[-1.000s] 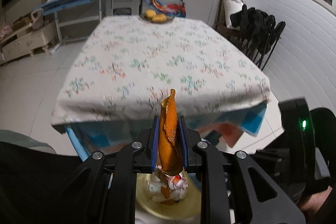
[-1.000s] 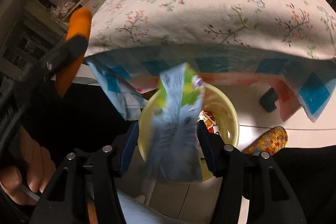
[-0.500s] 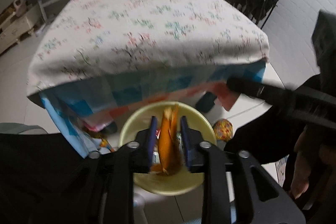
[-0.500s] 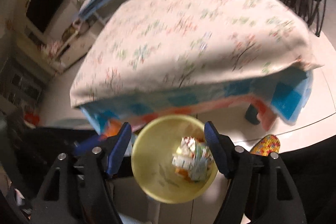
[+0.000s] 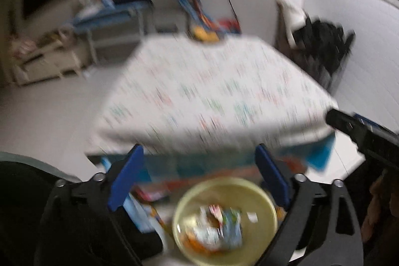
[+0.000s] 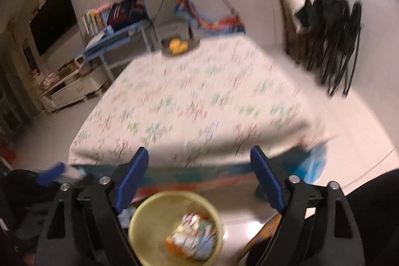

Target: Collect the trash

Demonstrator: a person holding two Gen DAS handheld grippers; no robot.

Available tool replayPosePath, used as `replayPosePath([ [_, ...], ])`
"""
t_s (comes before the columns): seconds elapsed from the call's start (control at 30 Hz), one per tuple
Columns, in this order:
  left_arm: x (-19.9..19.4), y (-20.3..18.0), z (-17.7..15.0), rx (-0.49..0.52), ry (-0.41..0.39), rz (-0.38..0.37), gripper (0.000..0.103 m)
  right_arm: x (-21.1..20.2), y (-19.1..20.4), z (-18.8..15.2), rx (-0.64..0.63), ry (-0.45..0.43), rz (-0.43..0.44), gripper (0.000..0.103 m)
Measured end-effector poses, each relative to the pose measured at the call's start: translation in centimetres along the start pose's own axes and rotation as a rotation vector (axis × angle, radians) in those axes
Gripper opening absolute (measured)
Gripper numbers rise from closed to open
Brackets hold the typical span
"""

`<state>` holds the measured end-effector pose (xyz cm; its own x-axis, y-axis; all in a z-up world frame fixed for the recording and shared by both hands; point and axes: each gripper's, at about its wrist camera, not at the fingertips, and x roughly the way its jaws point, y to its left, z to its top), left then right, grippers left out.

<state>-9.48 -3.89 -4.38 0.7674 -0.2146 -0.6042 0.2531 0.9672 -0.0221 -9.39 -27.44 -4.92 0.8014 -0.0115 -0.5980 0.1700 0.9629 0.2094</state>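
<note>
A yellow waste bin (image 5: pixel 261 193) stands on the floor just below my left gripper (image 5: pixel 199 178), with crumpled wrappers and an orange peel (image 5: pixel 219 226) lying in it. The left jaws are opening and nothing is between the blue pads (image 5: pixel 126 181). In the right wrist view the same bin (image 6: pixel 149 211) and its trash (image 6: pixel 194 238) sit under my right gripper (image 6: pixel 199 178), whose jaws are also opening and hold nothing. Both views are blurred by motion.
The table with the floral cloth (image 6: pixel 189 101) fills the space ahead, its near edge overhanging the bin. A dish of yellow fruit (image 6: pixel 178 45) sits at its far end. Black folding chairs (image 6: pixel 334 24) lean at the right wall. A patterned slipper (image 6: pixel 269 228) lies beside the bin.
The left gripper let go of the orange peel and the right one of the blue-green wrapper; both now lie in the bin. Both pairs of jaws have spread wide and the right view has lifted.
</note>
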Motion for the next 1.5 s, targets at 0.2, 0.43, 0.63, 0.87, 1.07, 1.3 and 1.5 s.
replayPosePath([
  [0.2,-1.3,0.8,1.4,-0.052,-0.111,0.065,0.095,-1.5,1.3,0.7,-0.099,-0.149,-0.077,0.092],
  [0.43,-2.2,1.6,2.6,-0.110,-0.182,0.093,0.096,-1.4,2.0,0.7,-0.150,-0.188,-0.098,0.094],
  [0.63,-3.1,2.1,3.2,-0.139,-0.232,0.107,0.096,-2.5,1.4,1.0,-0.125,-0.242,-0.120,0.095],
  [0.87,-3.3,1.9,3.6,-0.124,-0.246,0.124,0.096,-2.3,0.9,1.3,-0.094,-0.248,-0.135,0.095],
  [1.07,-3.4,1.8,3.8,-0.121,-0.248,0.130,0.096,-2.3,0.8,1.3,-0.087,-0.244,-0.140,0.095],
  [1.3,-3.3,1.8,3.9,-0.110,-0.241,0.129,0.096,-2.2,0.7,1.3,-0.085,-0.242,-0.143,0.096],
  [1.5,-3.4,1.9,4.0,-0.086,-0.236,0.133,0.096,-2.1,0.6,1.2,-0.084,-0.240,-0.147,0.096],
])
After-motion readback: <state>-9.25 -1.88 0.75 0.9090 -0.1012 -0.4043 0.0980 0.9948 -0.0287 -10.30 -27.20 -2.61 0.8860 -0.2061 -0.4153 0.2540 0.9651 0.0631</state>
